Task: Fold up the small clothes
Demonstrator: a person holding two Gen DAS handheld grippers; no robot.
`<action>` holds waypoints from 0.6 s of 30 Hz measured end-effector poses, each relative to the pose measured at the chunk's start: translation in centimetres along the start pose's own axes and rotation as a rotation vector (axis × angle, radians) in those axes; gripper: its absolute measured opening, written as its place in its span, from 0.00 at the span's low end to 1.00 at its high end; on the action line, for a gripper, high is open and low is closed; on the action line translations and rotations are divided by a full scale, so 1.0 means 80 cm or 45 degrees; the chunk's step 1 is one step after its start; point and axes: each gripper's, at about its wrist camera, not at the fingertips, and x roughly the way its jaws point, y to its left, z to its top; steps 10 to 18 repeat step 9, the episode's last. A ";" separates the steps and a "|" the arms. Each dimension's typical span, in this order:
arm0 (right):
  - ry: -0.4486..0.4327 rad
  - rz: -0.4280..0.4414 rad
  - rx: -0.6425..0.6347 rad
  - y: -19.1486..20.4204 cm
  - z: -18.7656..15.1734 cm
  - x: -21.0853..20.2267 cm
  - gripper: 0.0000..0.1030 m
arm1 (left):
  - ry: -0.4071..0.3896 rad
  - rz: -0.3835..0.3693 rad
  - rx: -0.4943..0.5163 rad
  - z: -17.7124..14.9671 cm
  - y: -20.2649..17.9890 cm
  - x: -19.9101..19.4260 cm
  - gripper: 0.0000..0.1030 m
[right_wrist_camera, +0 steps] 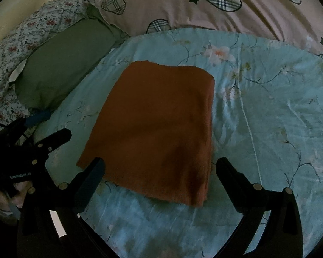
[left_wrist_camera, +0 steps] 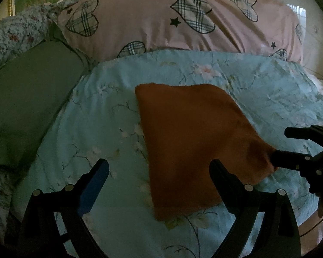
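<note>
An orange cloth (left_wrist_camera: 193,139) (right_wrist_camera: 157,124) lies folded into a flat rectangle on the light blue floral quilt (left_wrist_camera: 97,129) (right_wrist_camera: 269,118). My left gripper (left_wrist_camera: 159,169) hovers open over the cloth's near left edge, with its right finger above the fabric and its left finger above bare quilt. In the right wrist view, my right gripper (right_wrist_camera: 161,165) stands open just above the cloth's near edge, holding nothing. The left wrist view shows the right gripper (left_wrist_camera: 290,147) at the cloth's right corner, its lower finger next to the fabric. The left gripper (right_wrist_camera: 51,129) sits left of the cloth.
A green pillow (left_wrist_camera: 30,99) (right_wrist_camera: 62,64) lies to the left of the quilt. Behind it is a pink cover with plaid hearts (left_wrist_camera: 161,21) (right_wrist_camera: 226,10). A small-flowered pillow (left_wrist_camera: 17,30) (right_wrist_camera: 32,32) is at the far left. A person's hand (right_wrist_camera: 17,193) holds the left gripper.
</note>
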 end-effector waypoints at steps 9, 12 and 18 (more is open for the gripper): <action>0.011 0.032 0.023 -0.004 0.001 0.020 1.00 | -0.009 0.004 -0.021 -0.001 0.002 0.006 0.92; 0.011 0.032 0.023 -0.004 0.001 0.020 1.00 | -0.009 0.004 -0.021 -0.001 0.002 0.006 0.92; 0.011 0.032 0.023 -0.004 0.001 0.020 1.00 | -0.009 0.004 -0.021 -0.001 0.002 0.006 0.92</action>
